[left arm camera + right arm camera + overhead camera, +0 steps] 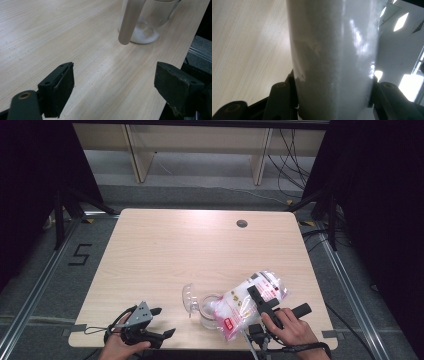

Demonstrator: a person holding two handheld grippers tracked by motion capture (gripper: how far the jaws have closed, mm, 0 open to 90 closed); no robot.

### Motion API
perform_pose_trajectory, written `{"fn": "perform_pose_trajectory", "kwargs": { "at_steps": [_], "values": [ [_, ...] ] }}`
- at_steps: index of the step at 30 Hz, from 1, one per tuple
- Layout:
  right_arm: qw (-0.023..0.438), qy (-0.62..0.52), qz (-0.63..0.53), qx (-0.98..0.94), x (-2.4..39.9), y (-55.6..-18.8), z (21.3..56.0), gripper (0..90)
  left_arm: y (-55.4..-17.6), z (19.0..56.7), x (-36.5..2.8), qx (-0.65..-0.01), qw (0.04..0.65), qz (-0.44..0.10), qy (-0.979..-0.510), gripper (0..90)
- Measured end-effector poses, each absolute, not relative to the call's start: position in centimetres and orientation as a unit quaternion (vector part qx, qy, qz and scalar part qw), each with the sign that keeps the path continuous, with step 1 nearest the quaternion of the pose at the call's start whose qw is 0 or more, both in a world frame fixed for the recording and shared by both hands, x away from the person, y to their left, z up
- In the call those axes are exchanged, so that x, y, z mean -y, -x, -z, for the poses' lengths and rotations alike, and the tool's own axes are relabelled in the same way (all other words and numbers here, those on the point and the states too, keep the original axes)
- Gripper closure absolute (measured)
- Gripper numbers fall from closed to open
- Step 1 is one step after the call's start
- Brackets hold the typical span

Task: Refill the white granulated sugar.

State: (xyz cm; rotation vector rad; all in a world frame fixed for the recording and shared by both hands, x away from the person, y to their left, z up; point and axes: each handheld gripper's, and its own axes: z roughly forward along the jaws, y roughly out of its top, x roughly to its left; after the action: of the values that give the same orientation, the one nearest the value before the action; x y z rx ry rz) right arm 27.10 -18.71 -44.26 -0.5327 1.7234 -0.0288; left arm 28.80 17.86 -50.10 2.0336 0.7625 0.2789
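A clear plastic bag of white granules (250, 301) with a red label lies tilted, its lower end at the mouth of a glass jar (207, 314). My right gripper (259, 299) is shut on the bag; in the right gripper view the bag (332, 55) fills the gap between both jaws. The jar (147, 27) has a little white powder in its bottom. Its hinged lid (189, 298) stands open on the left side. My left gripper (162, 322) rests near the table's front edge, left of the jar, open with nothing between its fingers (58, 90).
The light wooden table (200, 250) has a round cable hole (242, 223) at the back right. Beyond the table's far edge stands a wooden frame (135, 150). Cables (295, 155) lie on the floor at the back right.
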Motion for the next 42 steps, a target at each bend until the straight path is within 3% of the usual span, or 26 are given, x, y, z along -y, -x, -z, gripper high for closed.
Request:
{"fn": "perform_pose_trajectory", "kwargs": {
  "at_steps": [42],
  "values": [
    [0.616, 0.235, 0.009, -0.752, 18.77, -27.08, 43.99, 52.9, -28.83, 49.94, -18.07, -0.307, 0.453, -0.123, -0.828, 16.3]
  ]
}}
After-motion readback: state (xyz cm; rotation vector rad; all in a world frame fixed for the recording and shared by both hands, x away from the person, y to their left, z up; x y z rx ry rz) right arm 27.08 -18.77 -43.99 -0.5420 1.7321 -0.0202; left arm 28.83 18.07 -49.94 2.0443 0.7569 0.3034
